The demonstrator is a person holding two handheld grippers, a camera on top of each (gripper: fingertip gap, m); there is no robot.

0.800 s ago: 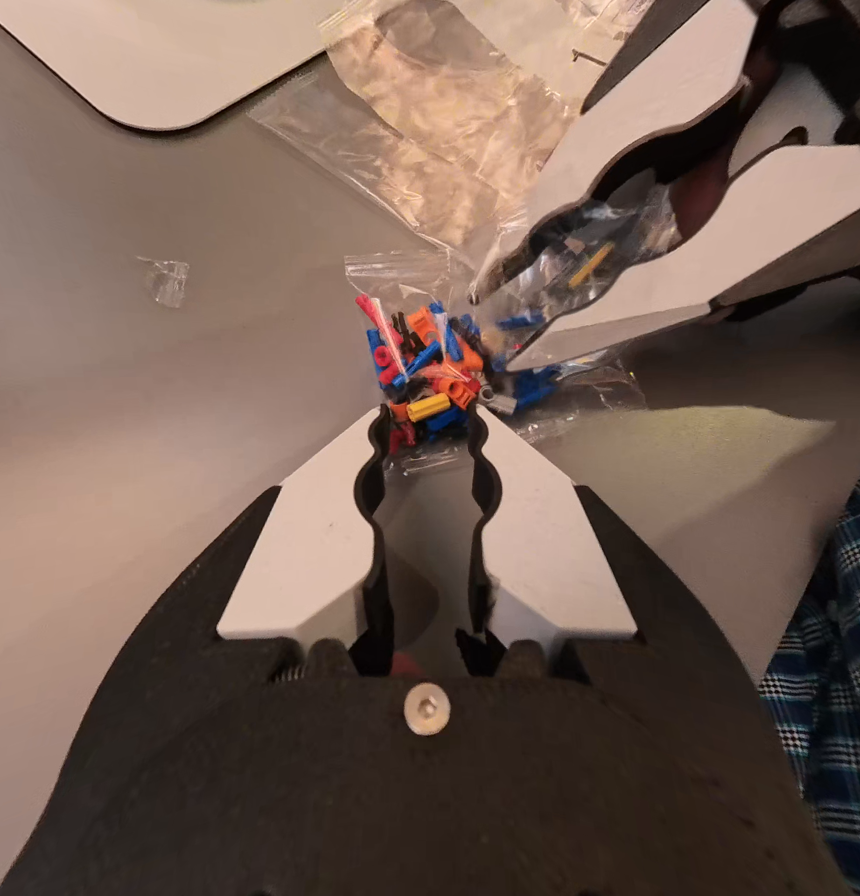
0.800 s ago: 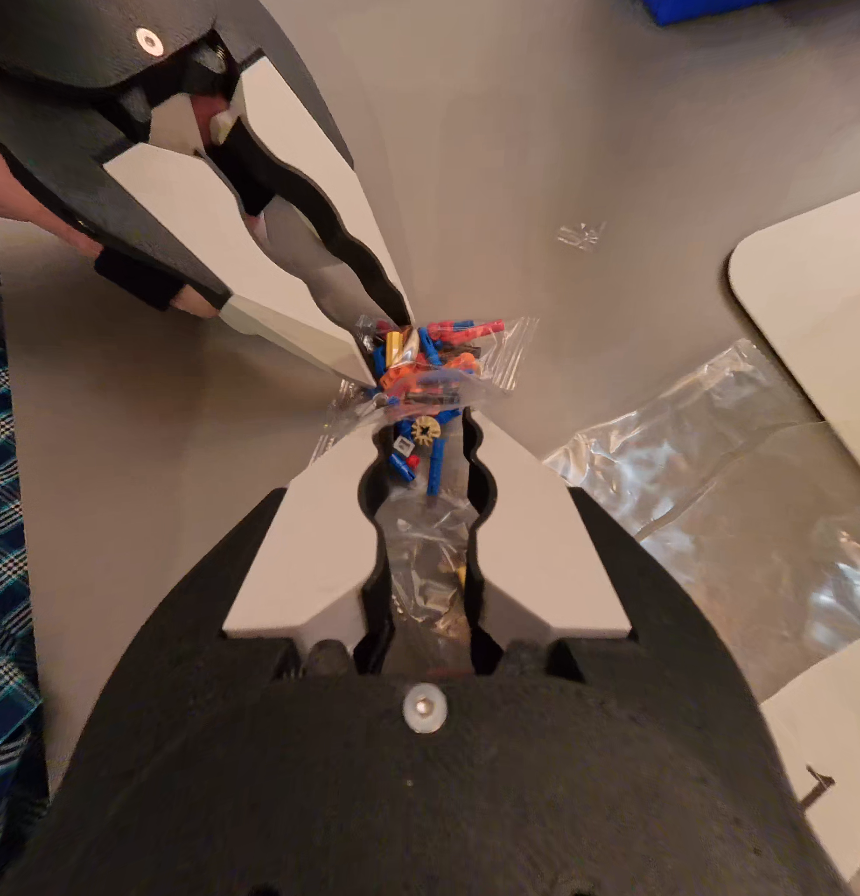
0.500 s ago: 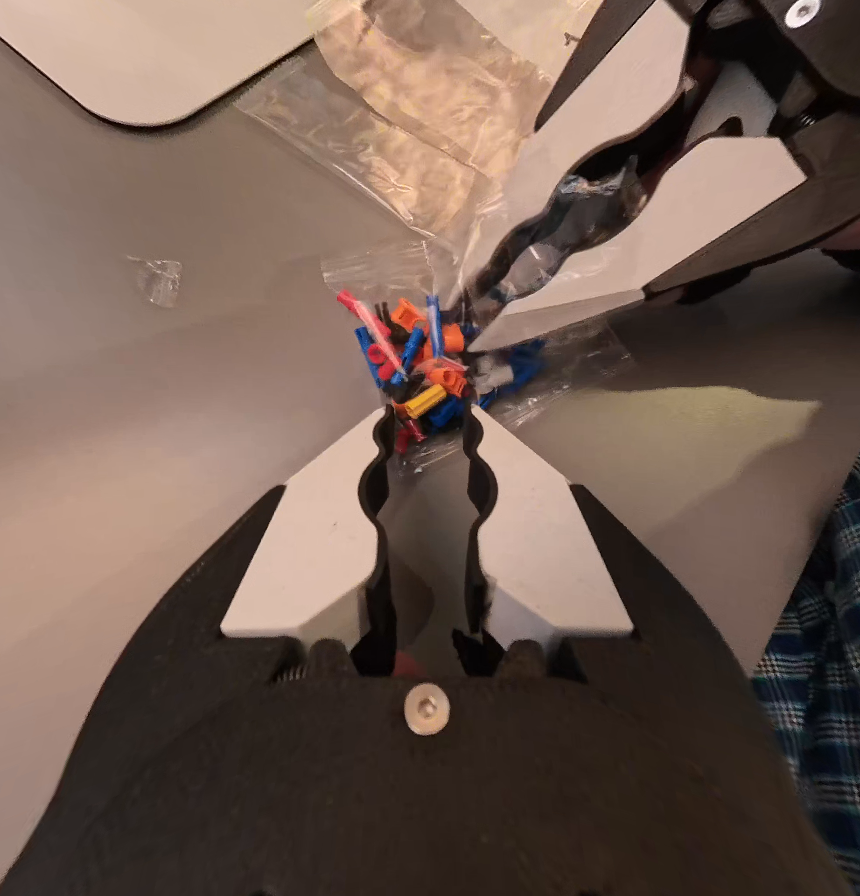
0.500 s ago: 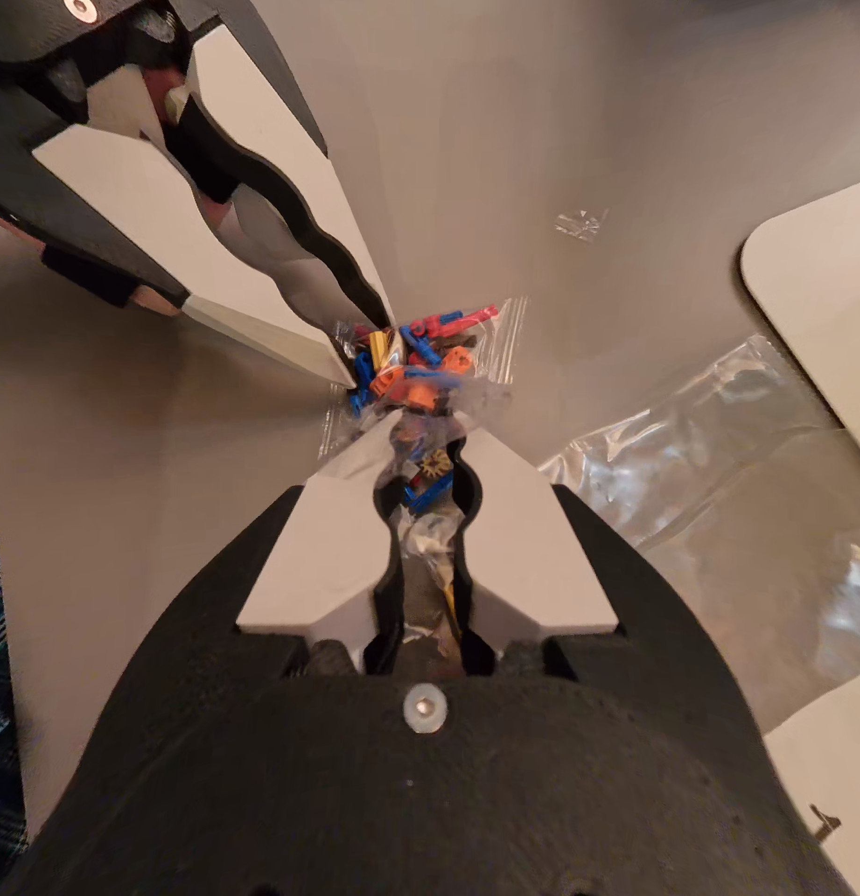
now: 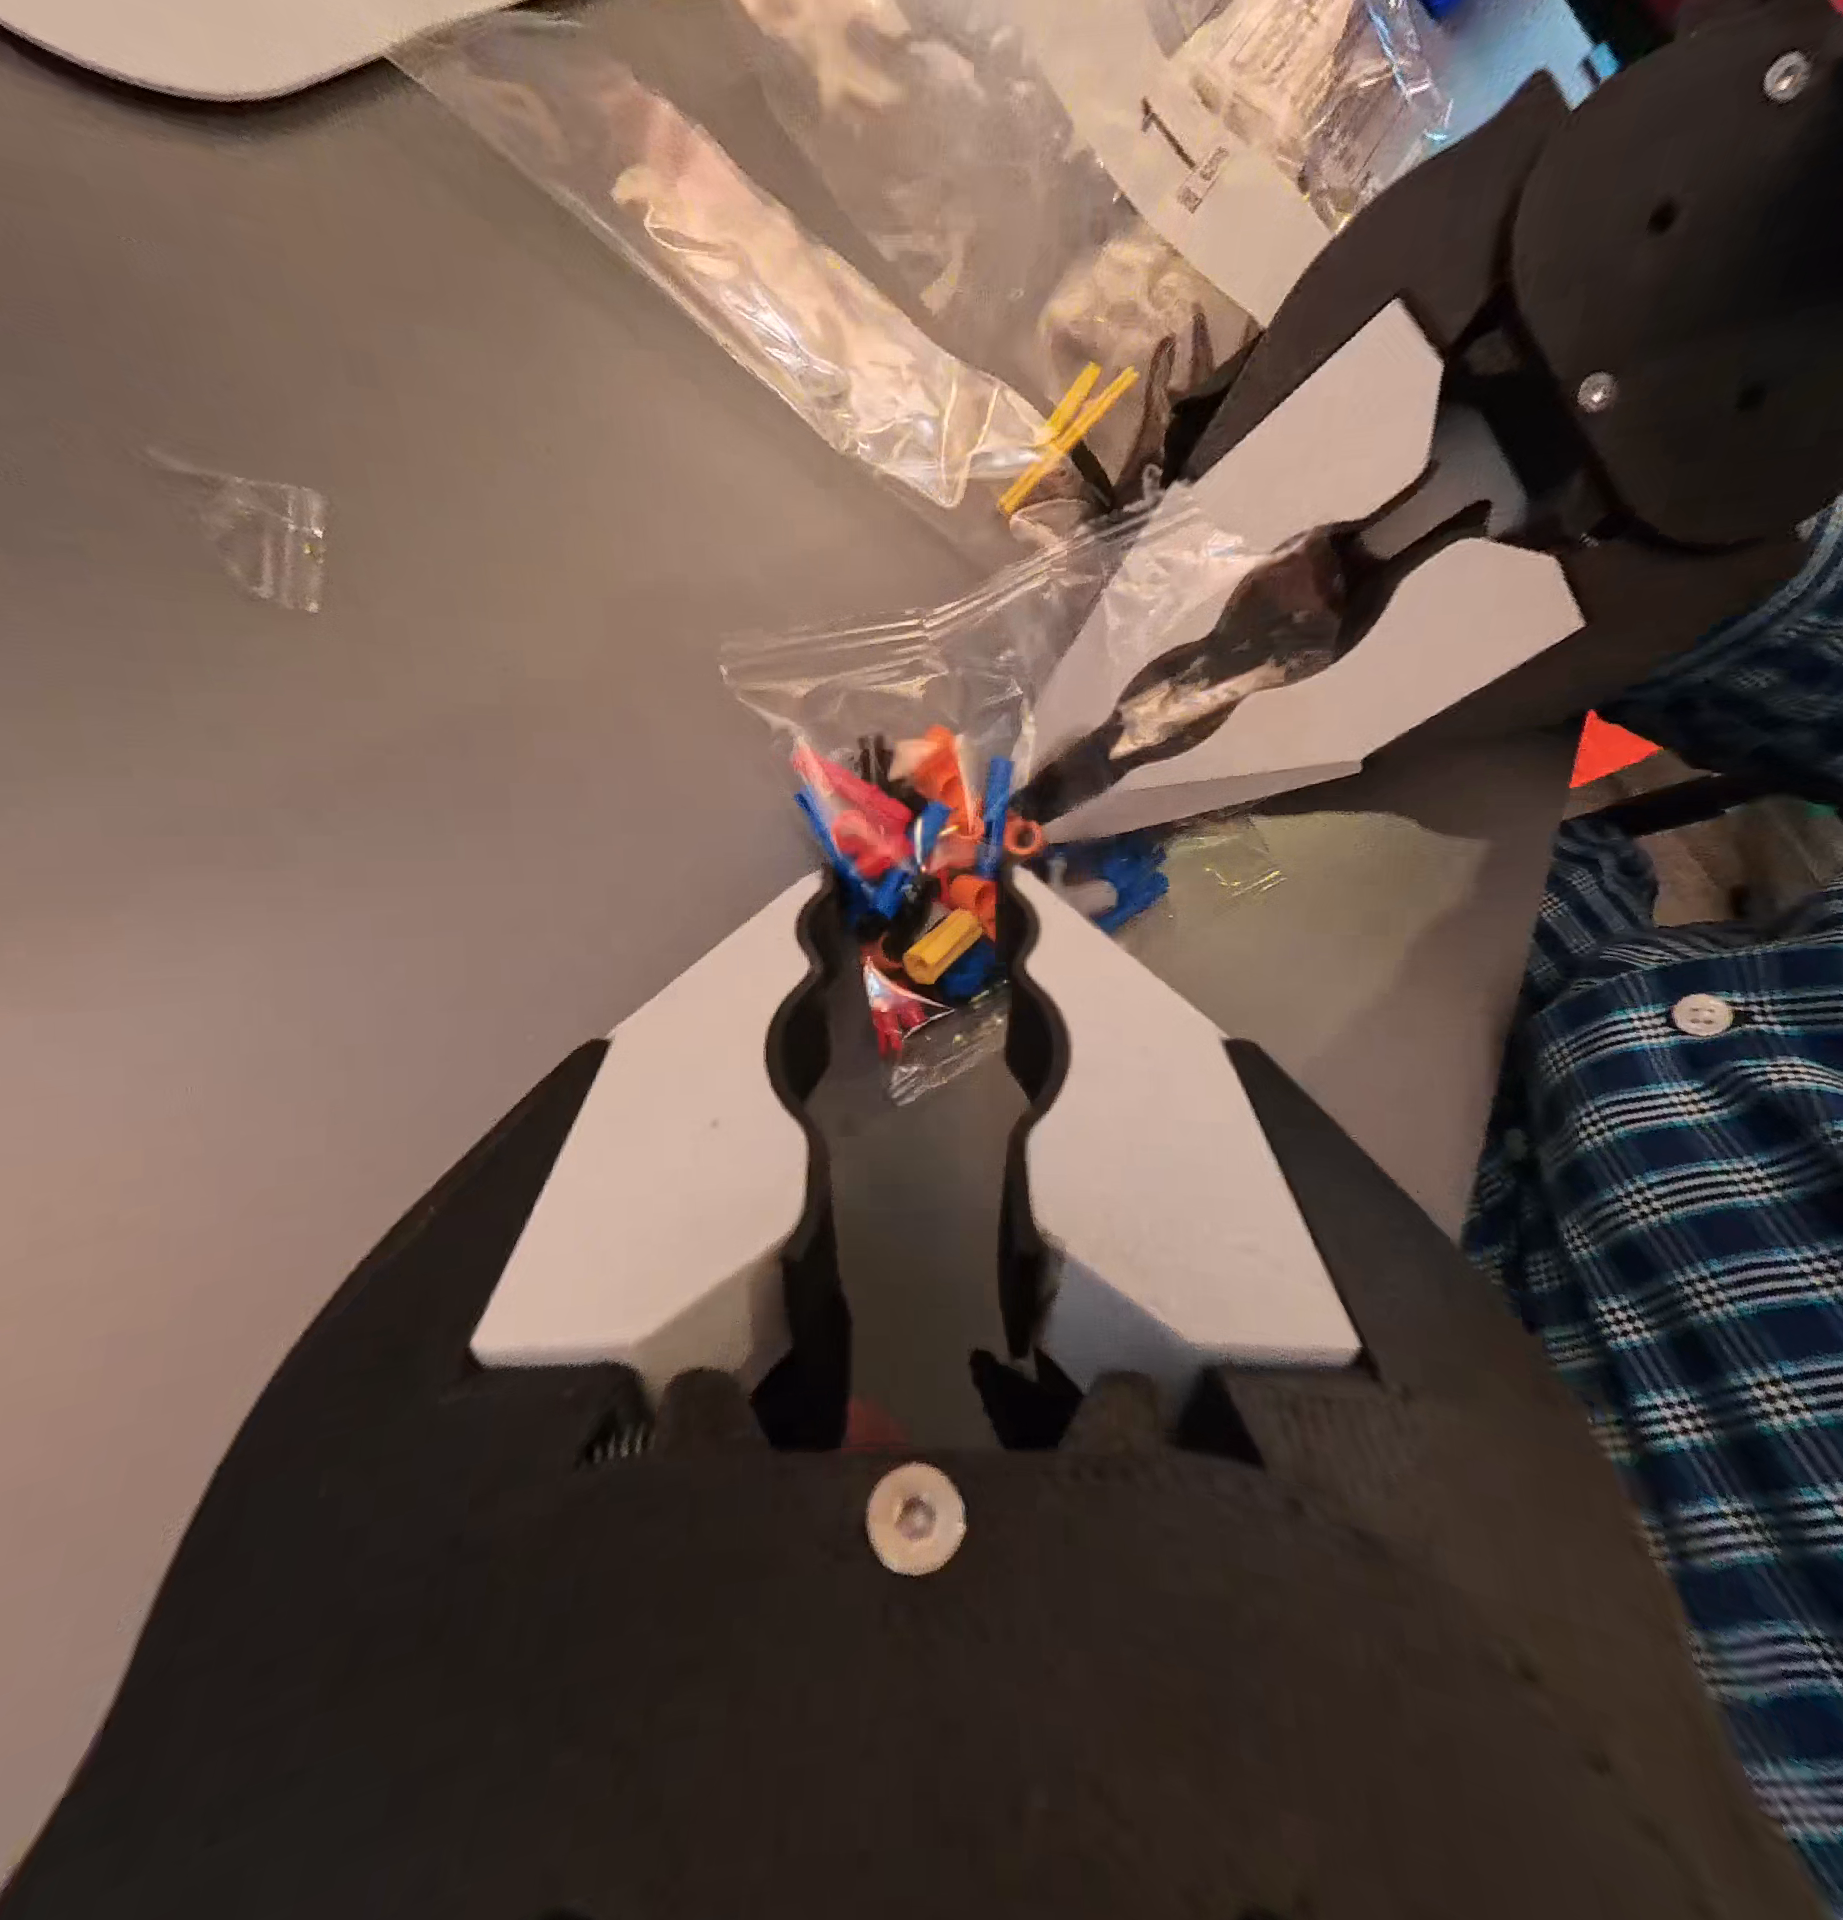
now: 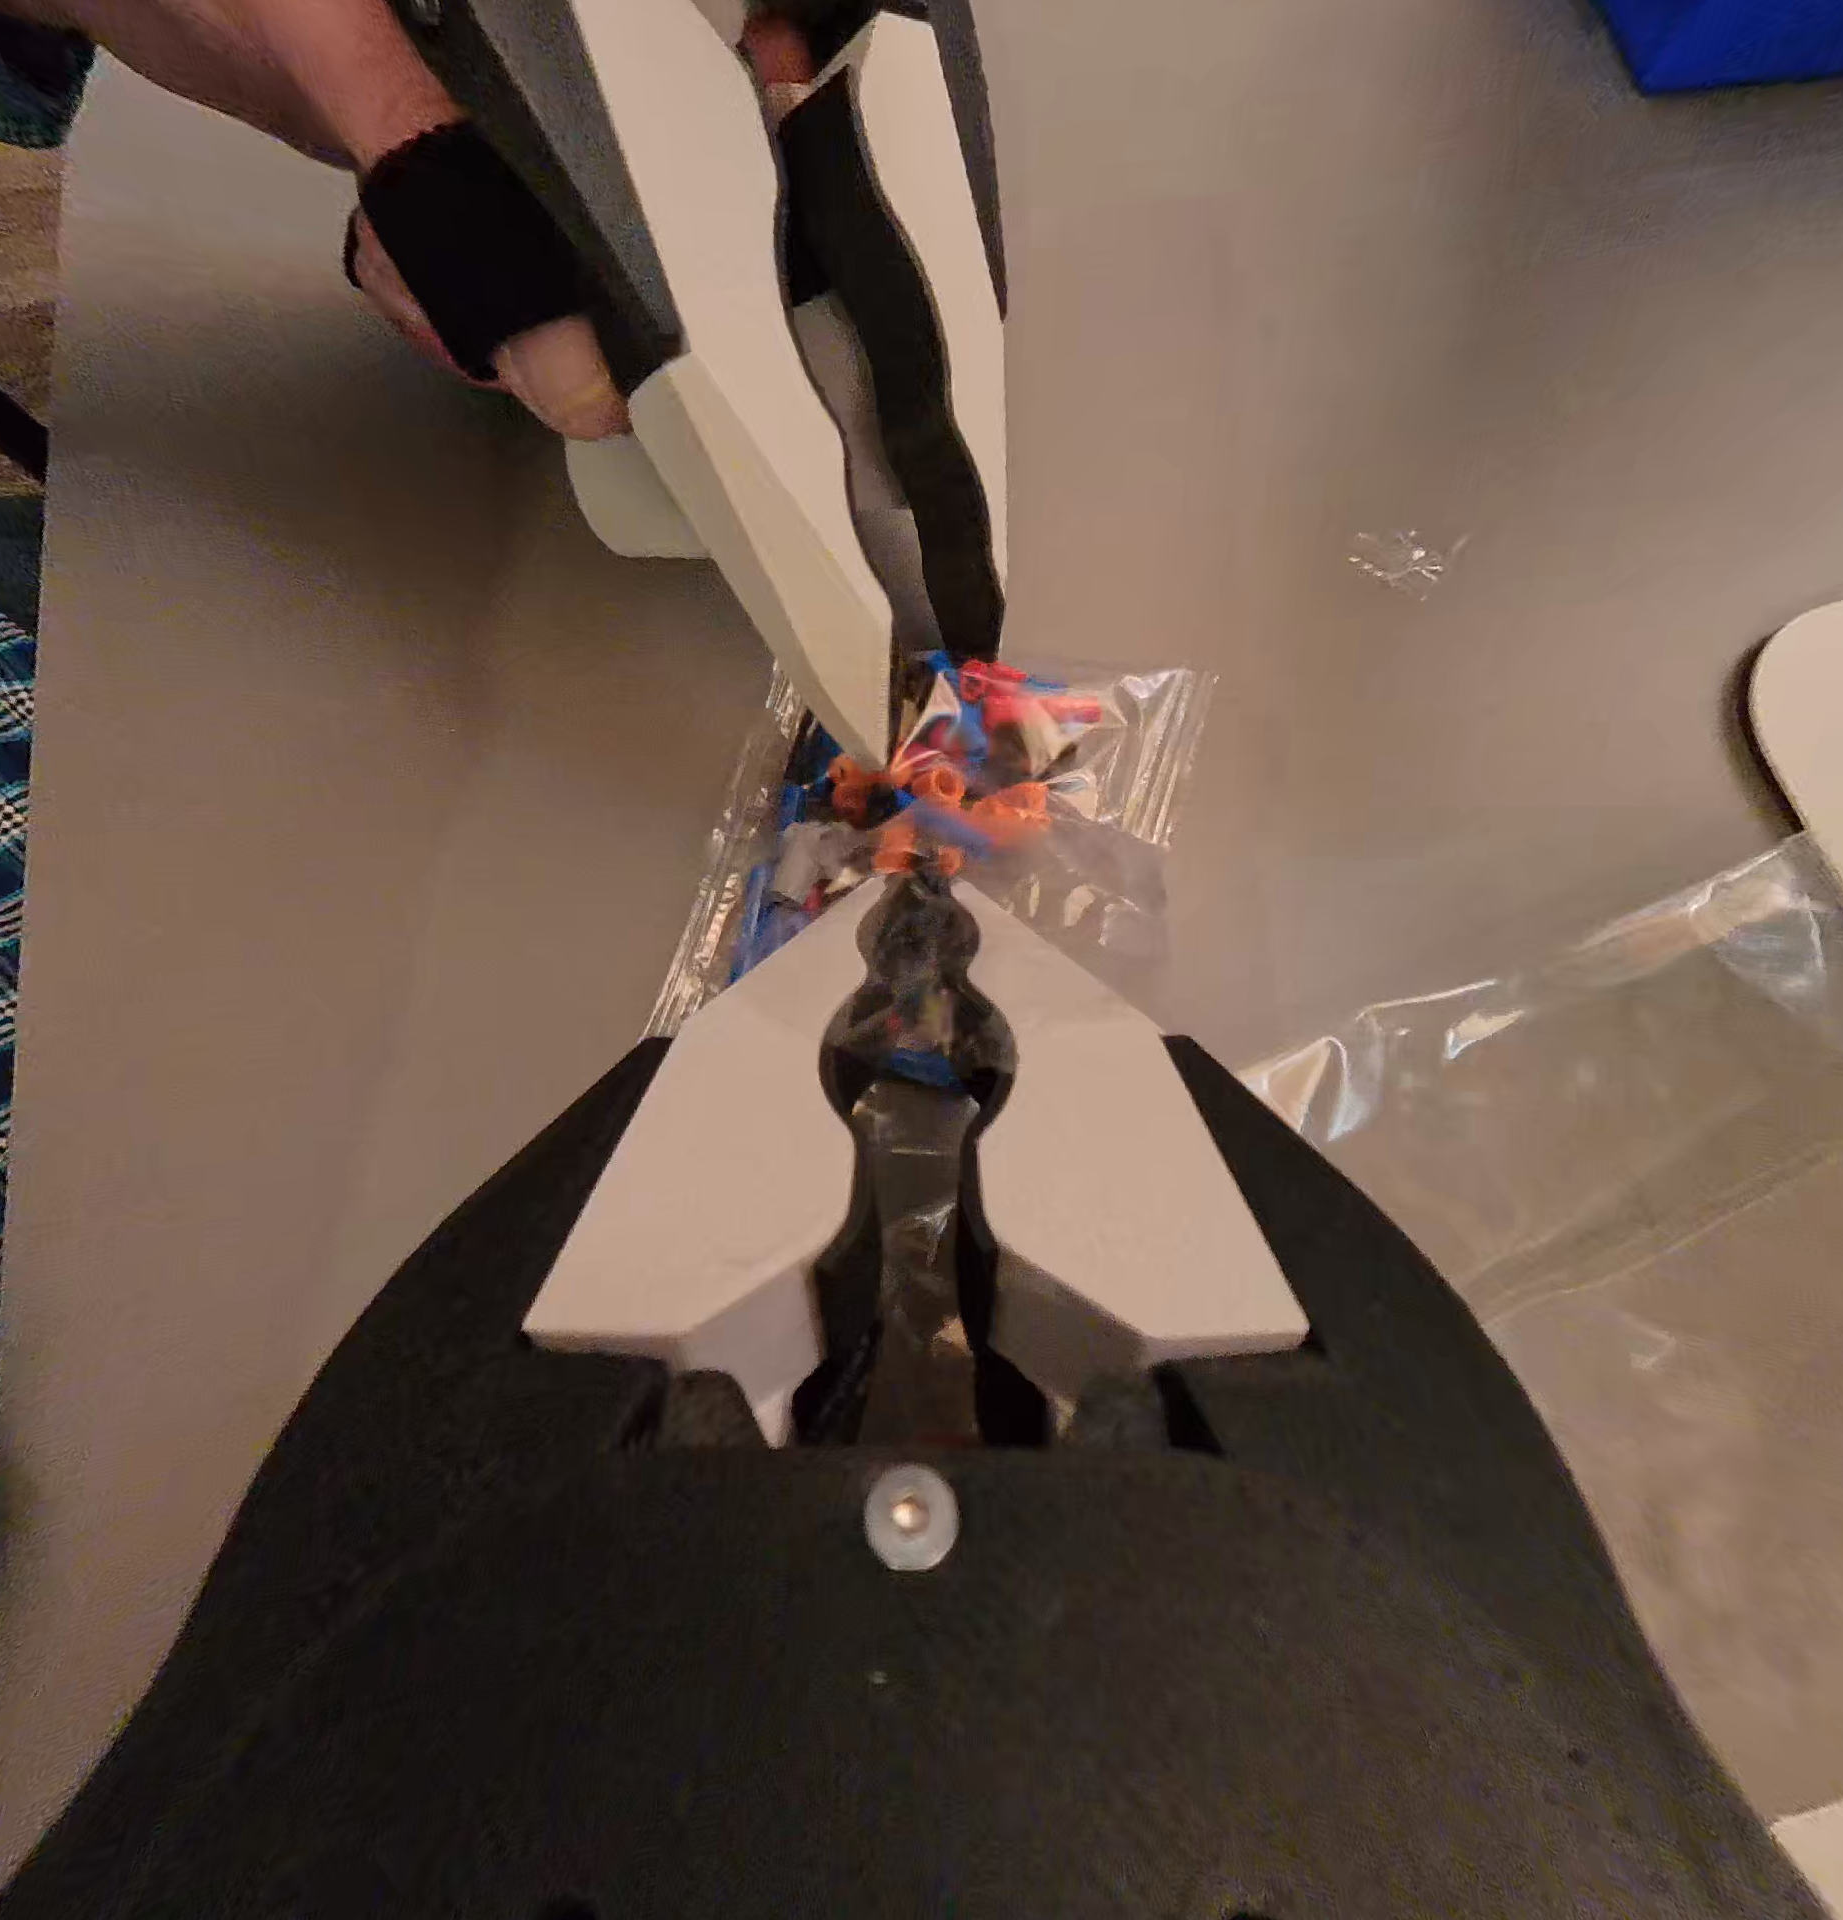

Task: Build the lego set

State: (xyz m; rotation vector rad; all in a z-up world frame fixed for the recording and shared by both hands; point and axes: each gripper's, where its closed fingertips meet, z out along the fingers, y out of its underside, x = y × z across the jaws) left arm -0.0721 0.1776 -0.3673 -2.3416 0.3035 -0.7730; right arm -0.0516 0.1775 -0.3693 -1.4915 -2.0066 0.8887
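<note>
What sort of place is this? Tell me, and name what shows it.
Probably an indoor hobby or work table, not a factory. A plain grey tabletop holds a small clear bag of coloured lego parts, empty clear plastic bags lie beside it, and a person in a plaid shirt sits close.

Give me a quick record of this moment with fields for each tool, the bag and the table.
left tool: open, fingers either side of the small parts bag
right tool: shut on the bag's plastic
small parts bag: clear, sealed, holding blue, orange, red and yellow pieces
table: grey, with a large clear bag and a plastic scrap
</note>
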